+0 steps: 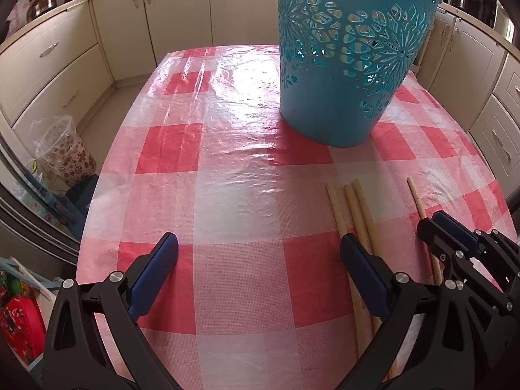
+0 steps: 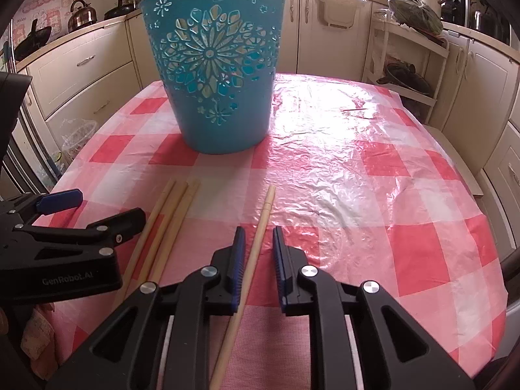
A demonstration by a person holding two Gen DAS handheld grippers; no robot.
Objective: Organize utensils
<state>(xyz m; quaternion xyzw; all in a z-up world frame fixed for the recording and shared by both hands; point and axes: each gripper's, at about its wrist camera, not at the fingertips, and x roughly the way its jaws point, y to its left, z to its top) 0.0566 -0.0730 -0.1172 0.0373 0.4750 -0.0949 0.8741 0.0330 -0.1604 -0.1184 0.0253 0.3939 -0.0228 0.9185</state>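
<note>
Chopsticks: three (image 2: pixel 162 227) lie side by side on the worktop (image 2: pixel 357 178); a fourth chopstick (image 2: pixel 256 250) lies apart to their right
My right gripper (image 2: pixel 258 256): jaws narrow, astride the fourth chopstick; left pad touches it, right pad stands clear
My left gripper (image 1: pixel 260 269): jaws wide, nothing between them; right finger over the three
Basket (image 2: pixel 221 97): blue, upright, beyond the chopsticks

A home kitchen. Cream cabinets (image 2: pixel 81 65) with drawers ring the room; a steel kettle (image 2: pixel 82 13) and wok (image 2: pixel 34 37) sit on the counter at ten o'clock, a checked plastic tablecloth (image 2: pixel 373 169) covers the table.
</note>
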